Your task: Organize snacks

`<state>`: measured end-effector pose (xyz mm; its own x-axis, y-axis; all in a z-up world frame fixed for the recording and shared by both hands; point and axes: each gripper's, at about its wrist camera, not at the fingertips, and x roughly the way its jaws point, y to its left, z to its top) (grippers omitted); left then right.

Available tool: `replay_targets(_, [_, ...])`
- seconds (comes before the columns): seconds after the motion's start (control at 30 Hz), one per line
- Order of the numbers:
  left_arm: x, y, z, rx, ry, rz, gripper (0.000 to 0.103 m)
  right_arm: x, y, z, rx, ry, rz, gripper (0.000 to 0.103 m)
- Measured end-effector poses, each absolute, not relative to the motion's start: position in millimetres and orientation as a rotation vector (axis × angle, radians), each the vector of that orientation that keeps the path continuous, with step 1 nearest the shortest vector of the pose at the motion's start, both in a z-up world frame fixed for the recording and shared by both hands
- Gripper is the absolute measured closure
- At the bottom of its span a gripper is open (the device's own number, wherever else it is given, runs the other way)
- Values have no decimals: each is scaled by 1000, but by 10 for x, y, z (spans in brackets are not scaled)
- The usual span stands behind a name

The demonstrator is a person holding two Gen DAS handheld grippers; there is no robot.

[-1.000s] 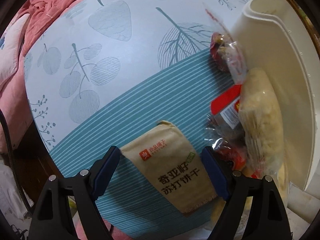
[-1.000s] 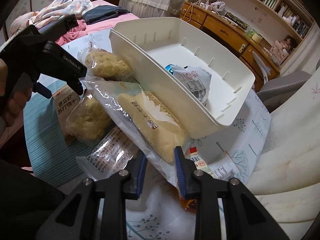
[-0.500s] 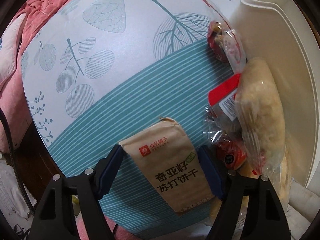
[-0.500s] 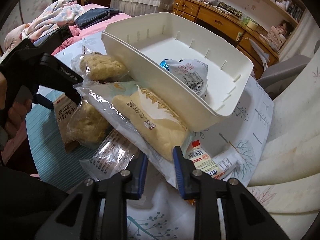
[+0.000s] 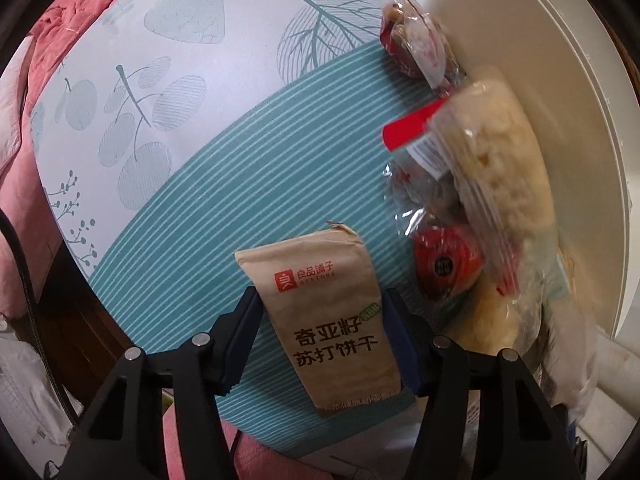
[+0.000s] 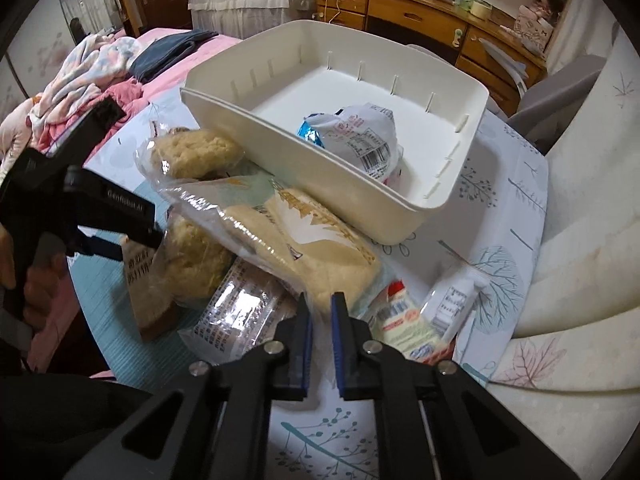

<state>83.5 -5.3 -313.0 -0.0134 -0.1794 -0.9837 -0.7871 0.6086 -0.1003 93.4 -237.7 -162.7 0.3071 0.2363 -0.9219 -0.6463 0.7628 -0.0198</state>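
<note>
The lower end of the brown paper cracker pouch (image 5: pixel 328 320) is cut off behind the left gripper (image 5: pixel 324 336); in the right wrist view only a sliver of it is seen under the black gripper body. The pouch lies flat on the teal-striped part of the tablecloth (image 5: pixel 224 184), between the blue pads, w/ jaws closing on it; both pads seem to be at its edges, but firm contact cannot be confirmed. A red logo w/ "良品铺子" and large characters "奇亚籽 苏打饼干" are printed on matte kraft paper.

The right gripper (image 6: pixel 320 316) is nearly shut, jaws closing; the edge of a clear-wrapped pale bread pack (image 6: pixel 312 240) sits at the pad tips, but whether the film is pinched cannot be told. More crinkly clear packs are piled beside it: lumpy beige cakes (image 6: pixel 192 152), a barcode-labelled wrapper (image 6: pixel 236 312), text too blurred to read.

A white plastic bin (image 6: pixel 304 168), ribbed inside, rests partly on the pile, w/ one white-blue packet (image 6: pixel 356 140) inside. "GenRobot.AI" is read on the left gripper's side.
</note>
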Motion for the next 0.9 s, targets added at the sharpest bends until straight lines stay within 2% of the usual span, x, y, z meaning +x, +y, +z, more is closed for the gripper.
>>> replay_targets(0.27, [720, -92, -2873, -819, 1537, 561, 45, 920, -2449, -1382, -338, 1078, 592, 97])
replay_targets(0.67, [612, -189, -2214, -683, 1469, 505, 50, 806, -2468, -806, -192, 949, 588, 99])
replay_targets(0.7, [613, -202, -2155, -672, 1467, 492, 59, 795, -2460, -778, -186, 944, 588, 99])
replay_targets(0.73, [630, -208, -2075, -674, 1462, 474, 91, 786, -2446, -733, -174, 939, 593, 99])
replay_targets(0.9, [668, -70, -1655, -614, 1434, 399, 92, 749, -2379, -553, -121, 894, 597, 99])
